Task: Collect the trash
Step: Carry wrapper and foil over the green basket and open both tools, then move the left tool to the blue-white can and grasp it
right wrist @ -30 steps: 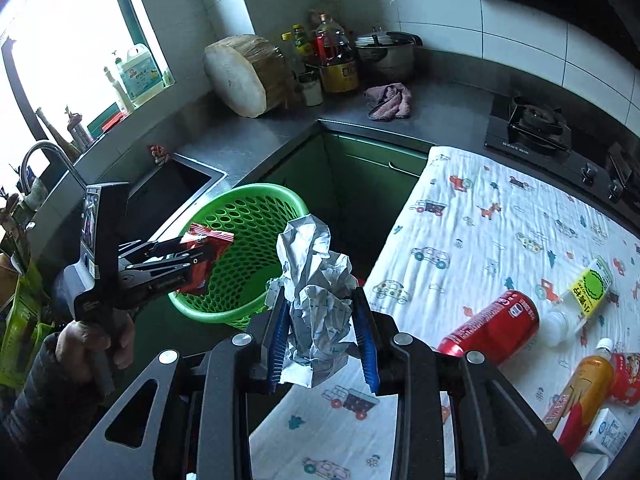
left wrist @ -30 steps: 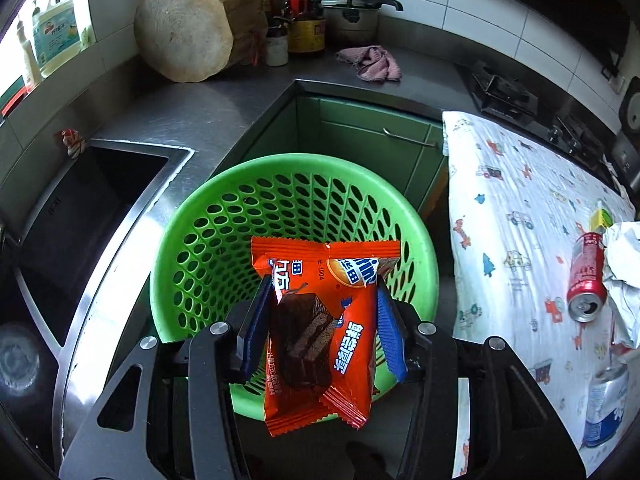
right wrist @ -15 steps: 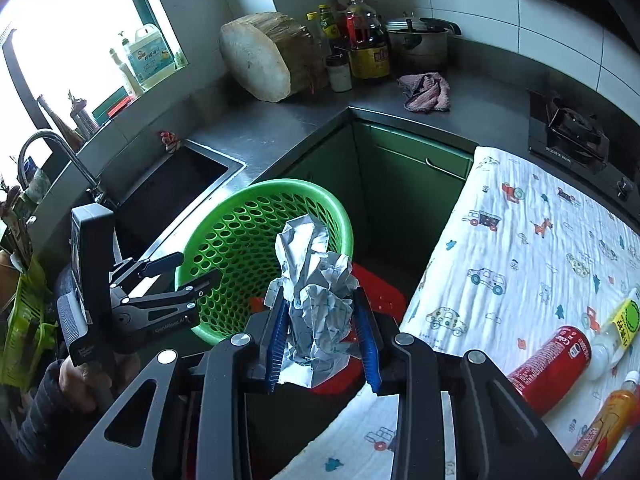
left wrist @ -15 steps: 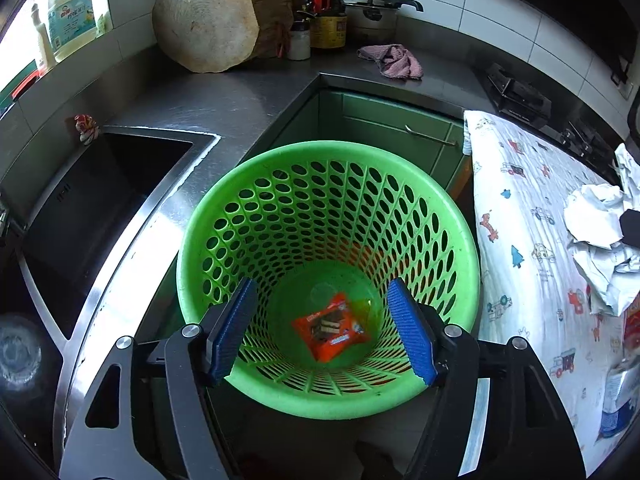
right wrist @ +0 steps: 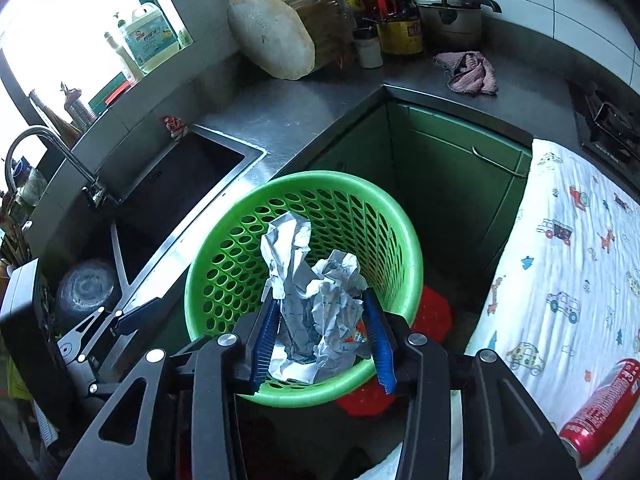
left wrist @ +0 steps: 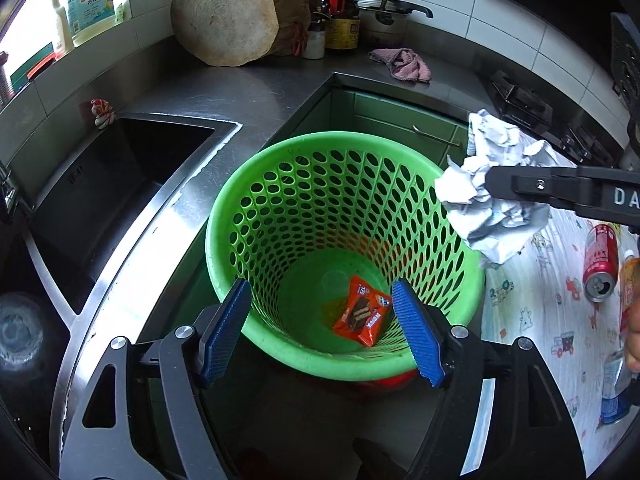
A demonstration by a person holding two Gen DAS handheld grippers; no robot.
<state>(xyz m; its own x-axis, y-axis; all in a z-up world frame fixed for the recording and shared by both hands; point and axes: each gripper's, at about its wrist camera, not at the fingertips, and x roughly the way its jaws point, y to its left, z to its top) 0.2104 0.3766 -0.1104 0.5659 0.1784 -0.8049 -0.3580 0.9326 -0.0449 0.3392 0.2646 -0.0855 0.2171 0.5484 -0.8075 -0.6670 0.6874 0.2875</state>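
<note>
**Green basket below, paper between loosening fingers**

Steel surface point(right wrist: 304, 120) wraps the corner, its sink point(left wrist: 104, 184) at the left; a cartoon-print cloth point(right wrist: 576, 264) covers the run on the right, where a red can point(right wrist: 600, 404) lies on its side.

Between them stands the basket point(right wrist: 404, 240), mouth up, a red mat showing under it. An orange wrapper point(left wrist: 362, 312) already lies flat on its bottom.

The right gripper point(right wrist: 324, 336) is the one that matters. Its fingers have just been opening, and the paper wad point(right wrist: 316, 292) sits between them, long axis upright; whether the pads still press it I cannot tell. From the right wrist view the wad hangs over the basket's mouth; the left view shows it by the right rim, so the drop looks close to the edge.

The left gripper point(left wrist: 324, 328) is also over the basket, its fingers moderately wide and just opened further, with nothing between them.
</note>
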